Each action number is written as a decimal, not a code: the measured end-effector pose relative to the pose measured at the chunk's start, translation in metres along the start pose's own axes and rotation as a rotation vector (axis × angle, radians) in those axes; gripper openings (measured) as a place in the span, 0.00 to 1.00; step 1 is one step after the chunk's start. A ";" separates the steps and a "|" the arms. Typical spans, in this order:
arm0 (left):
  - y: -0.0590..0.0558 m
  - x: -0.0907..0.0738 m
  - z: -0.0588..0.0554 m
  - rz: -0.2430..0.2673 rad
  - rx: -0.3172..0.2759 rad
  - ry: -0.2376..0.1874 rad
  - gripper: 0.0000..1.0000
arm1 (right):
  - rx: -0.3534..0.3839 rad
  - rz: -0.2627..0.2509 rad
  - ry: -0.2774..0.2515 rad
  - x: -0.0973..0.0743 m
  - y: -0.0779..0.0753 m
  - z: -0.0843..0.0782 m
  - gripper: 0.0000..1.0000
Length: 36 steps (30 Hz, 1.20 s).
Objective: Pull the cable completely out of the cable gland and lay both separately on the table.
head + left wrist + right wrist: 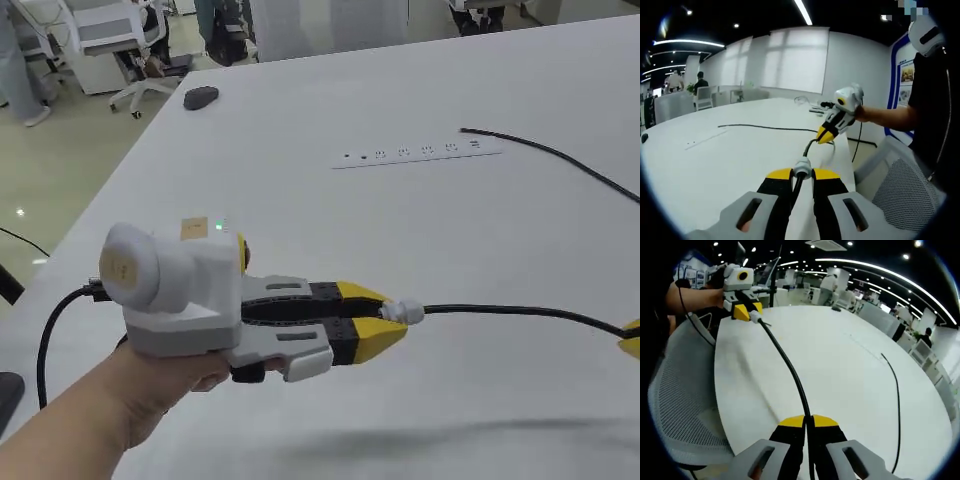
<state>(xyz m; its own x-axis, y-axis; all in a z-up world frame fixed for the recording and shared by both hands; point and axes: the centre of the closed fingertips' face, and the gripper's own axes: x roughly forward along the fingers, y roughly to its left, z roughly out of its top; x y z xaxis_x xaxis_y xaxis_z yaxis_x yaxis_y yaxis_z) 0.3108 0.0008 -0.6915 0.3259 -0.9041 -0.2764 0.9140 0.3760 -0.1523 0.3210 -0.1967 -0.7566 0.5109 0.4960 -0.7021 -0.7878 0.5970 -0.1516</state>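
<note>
White table (430, 230) below, black cable (510, 312) held stretched above it for the pull, right gripper (807, 421) clamped on the cable, left gripper (390, 318) clamped on the small pale gland (802, 166), with depth of cable inside the gland hidden and right gripper nearly cut off in head view.

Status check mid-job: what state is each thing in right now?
left gripper: shut on cable gland.
right gripper: shut on cable.
cable gland: clamped, cable through it.
cable: strung between grippers, held off table.
power strip: lying flat on table.
</note>
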 end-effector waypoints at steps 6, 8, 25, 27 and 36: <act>0.005 -0.005 -0.001 0.022 -0.011 -0.001 0.14 | 0.027 -0.043 0.067 -0.005 -0.015 -0.038 0.00; 0.004 -0.005 -0.002 0.021 -0.007 0.005 0.14 | 0.051 -0.029 0.043 -0.005 -0.012 -0.038 0.00; 0.003 -0.005 -0.003 0.027 -0.002 0.018 0.14 | 0.036 0.013 0.099 0.001 -0.006 -0.040 0.02; 0.004 -0.005 -0.003 0.030 -0.001 0.019 0.14 | 0.051 0.018 0.095 -0.001 -0.005 -0.033 0.15; -0.004 0.001 -0.007 0.008 0.004 0.036 0.14 | -0.070 0.221 -0.272 0.000 0.053 0.101 0.19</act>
<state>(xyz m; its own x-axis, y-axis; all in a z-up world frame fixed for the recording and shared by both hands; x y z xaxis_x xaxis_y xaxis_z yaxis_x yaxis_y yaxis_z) 0.3060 0.0000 -0.6979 0.3247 -0.8930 -0.3117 0.9123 0.3827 -0.1459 0.3136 -0.1013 -0.6944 0.3906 0.7638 -0.5138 -0.9065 0.4163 -0.0703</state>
